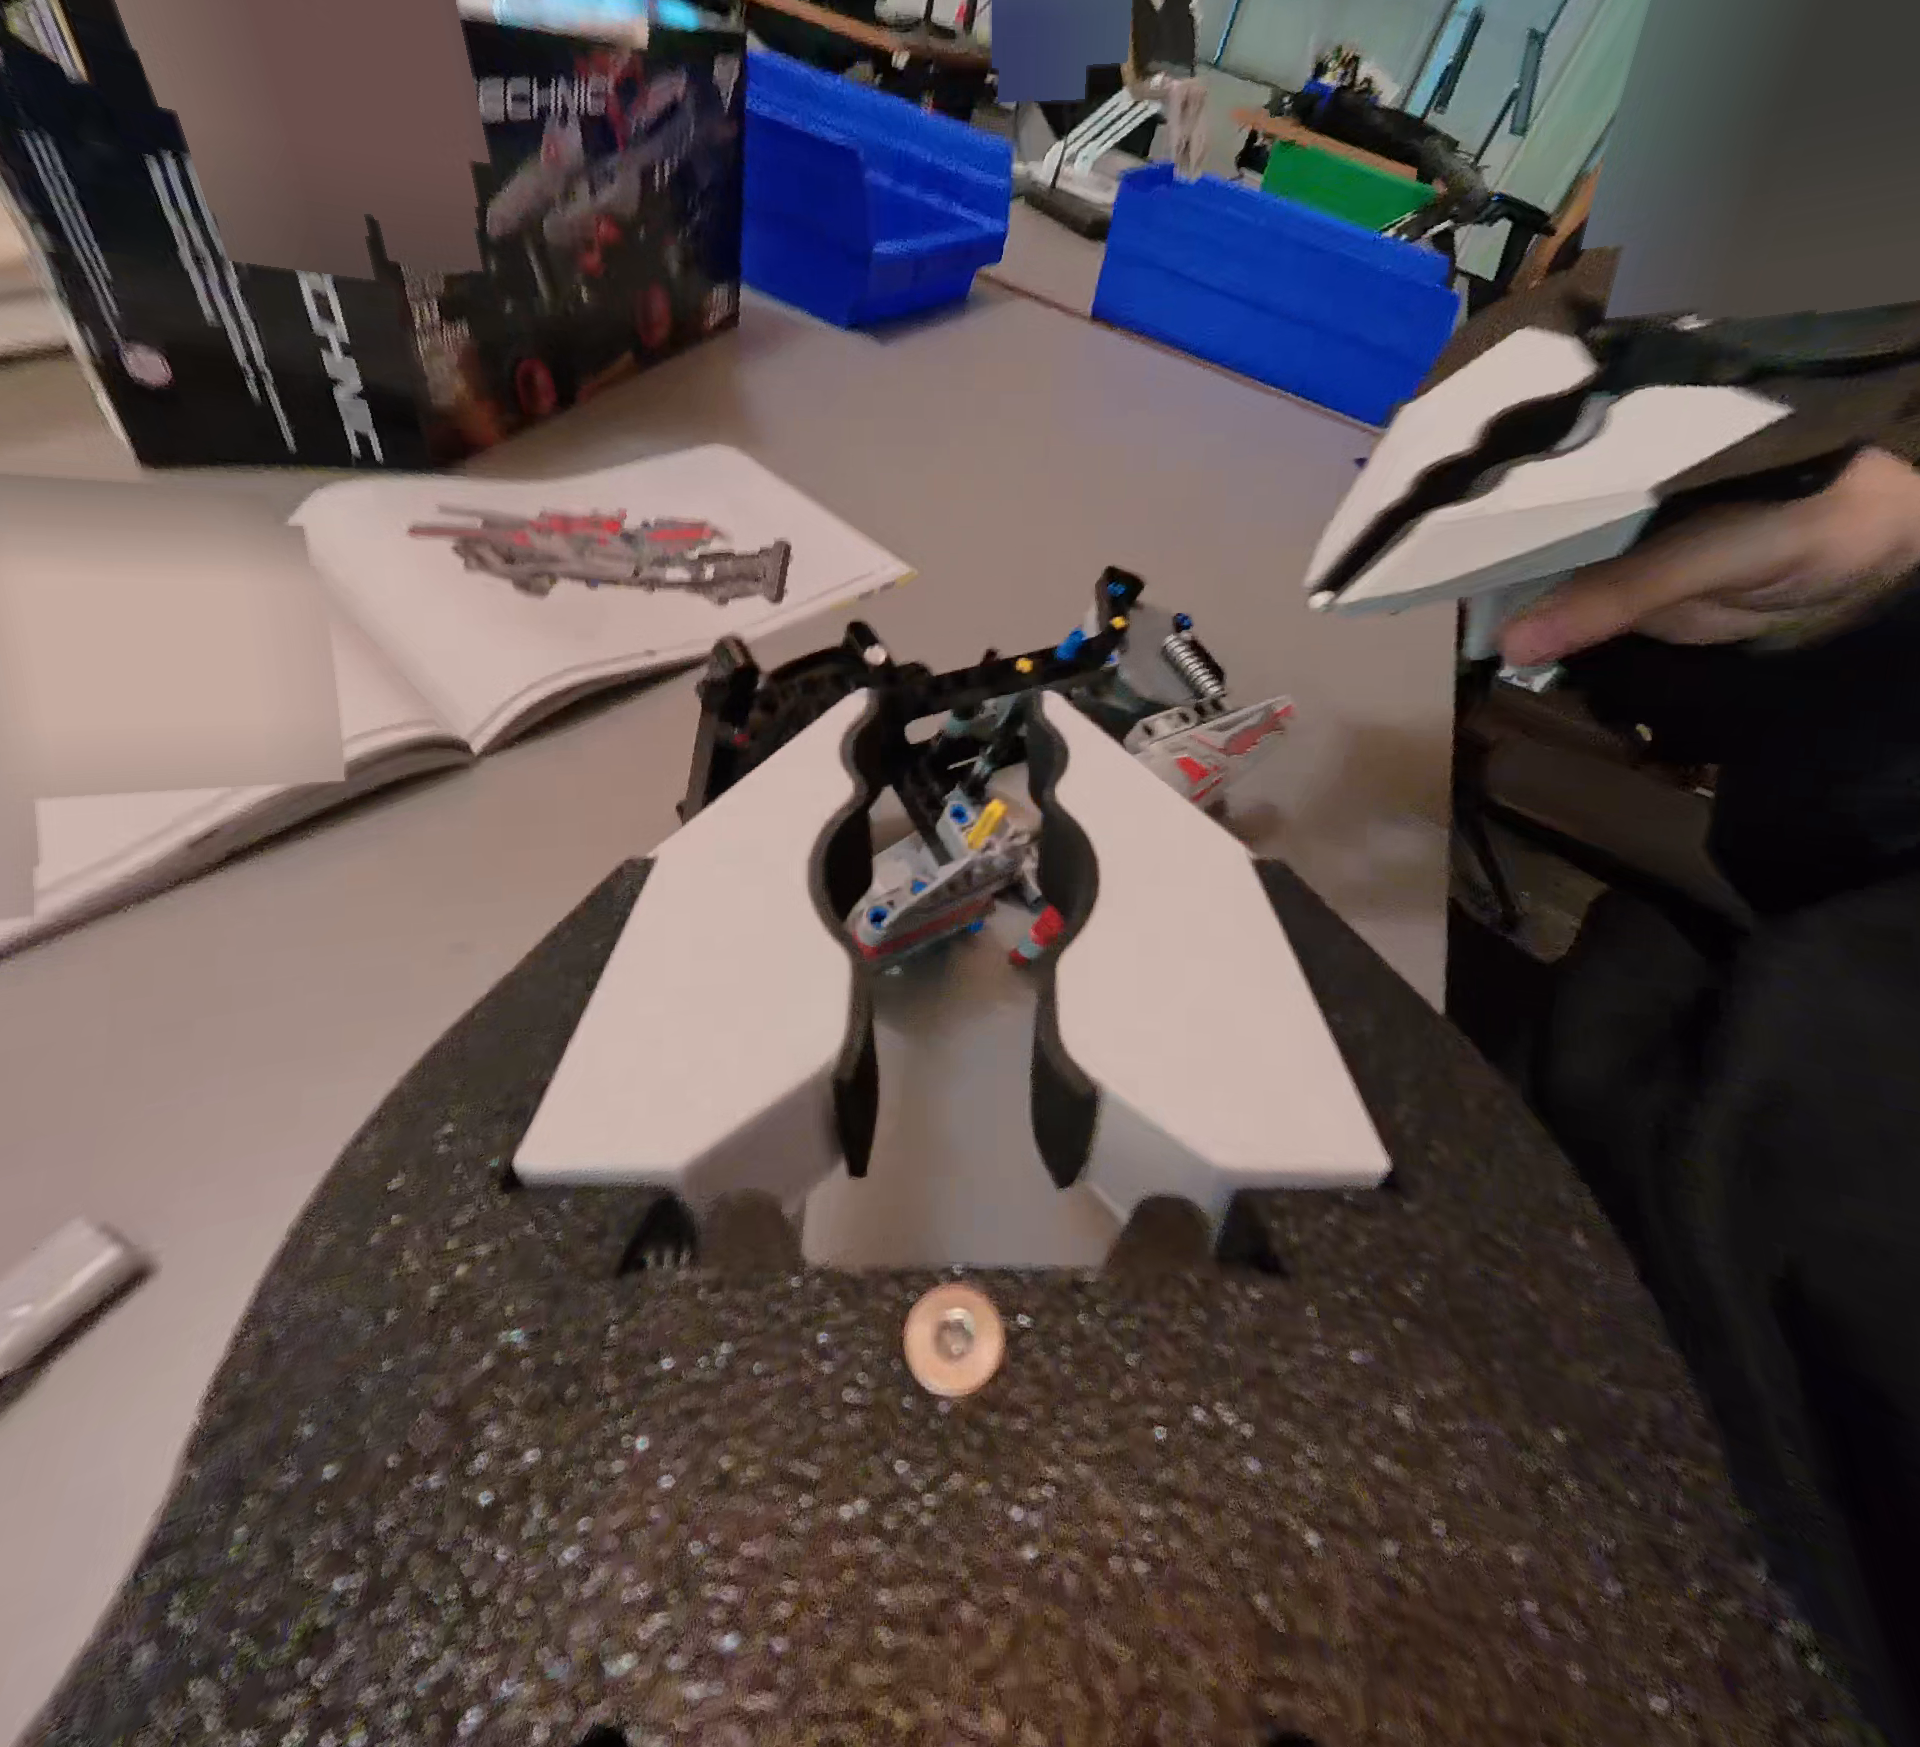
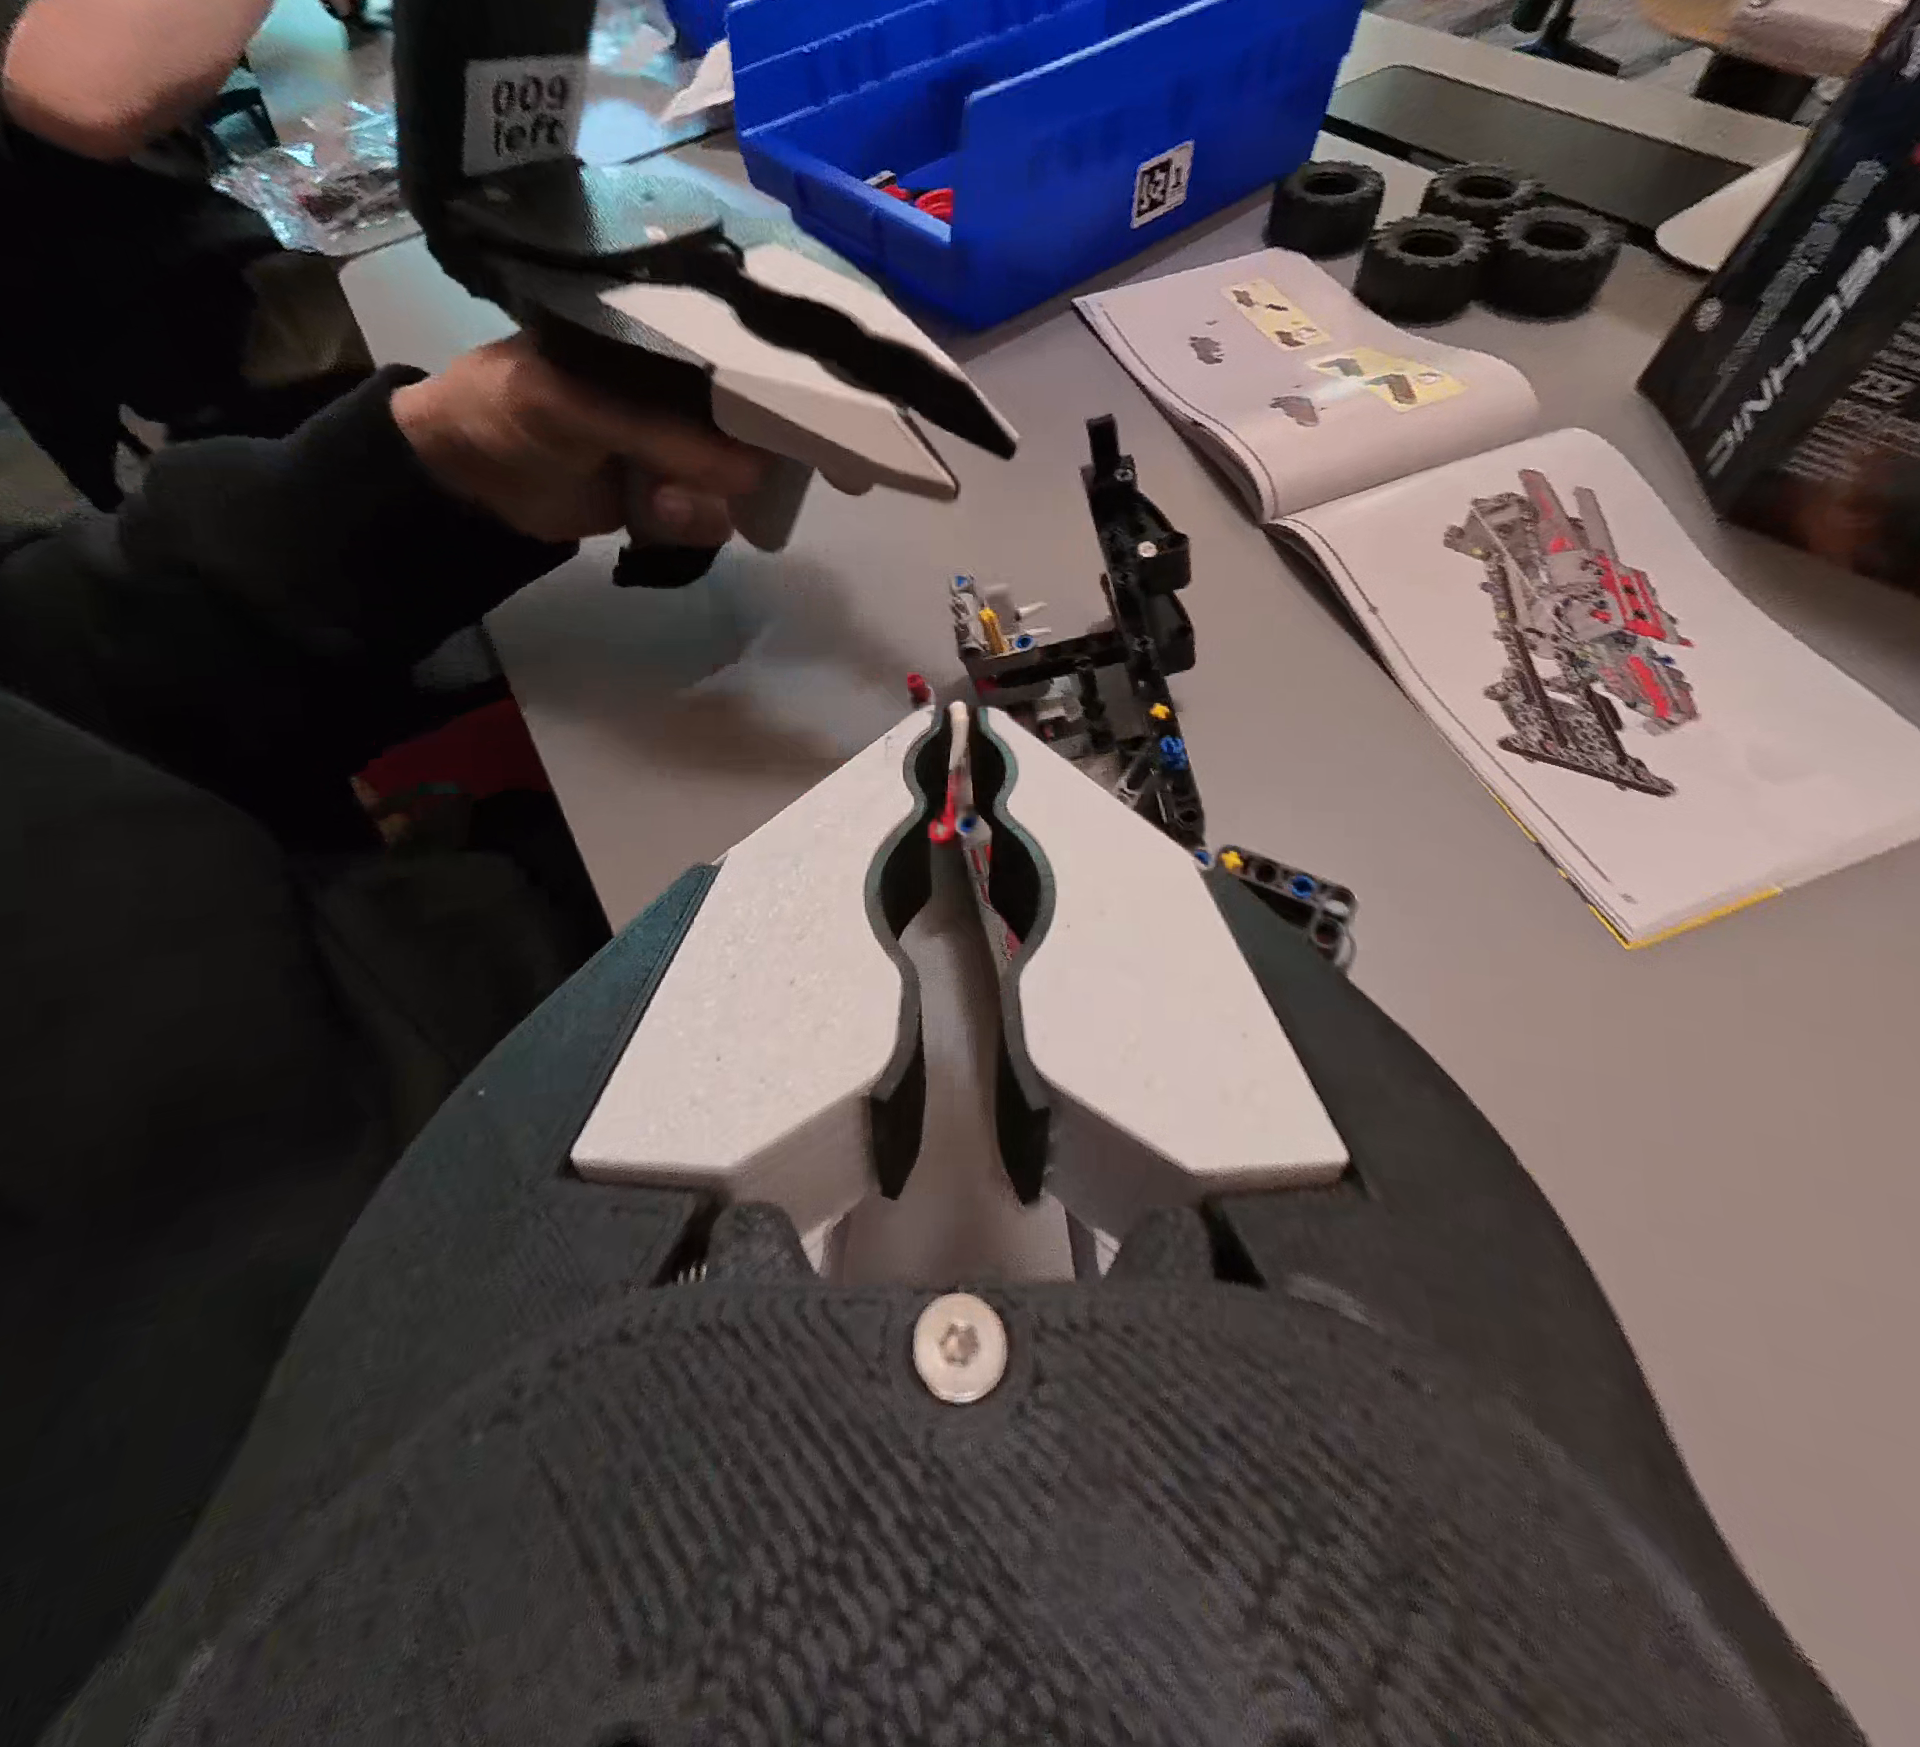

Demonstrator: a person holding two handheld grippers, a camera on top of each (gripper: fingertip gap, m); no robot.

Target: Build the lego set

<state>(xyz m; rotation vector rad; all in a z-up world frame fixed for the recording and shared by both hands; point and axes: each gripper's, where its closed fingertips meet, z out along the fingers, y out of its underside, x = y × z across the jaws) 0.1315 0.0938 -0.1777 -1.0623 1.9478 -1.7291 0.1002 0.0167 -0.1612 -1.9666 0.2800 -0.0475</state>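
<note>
Right tongs (image 2: 961, 731) pinch a thin white-and-red piece (image 2: 954, 762); left tongs (image 1: 951, 721) hover parted above the model (image 1: 977, 721) on the desk (image 1: 312, 1022)

Blue bins (image 2: 1049, 139); black tyres (image 2: 1444, 243); grey table (image 2: 1558, 1178).

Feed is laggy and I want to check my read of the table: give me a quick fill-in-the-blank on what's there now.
1. The right tongs are shut on a thin white and red piece; the left tongs are ____ and hold nothing.
2. ____ black tyres stand by the bin.
3. The manual lies ____ on the table.
4. That bin is ____ in colour.

Missing words: open; four; open; blue.
</note>
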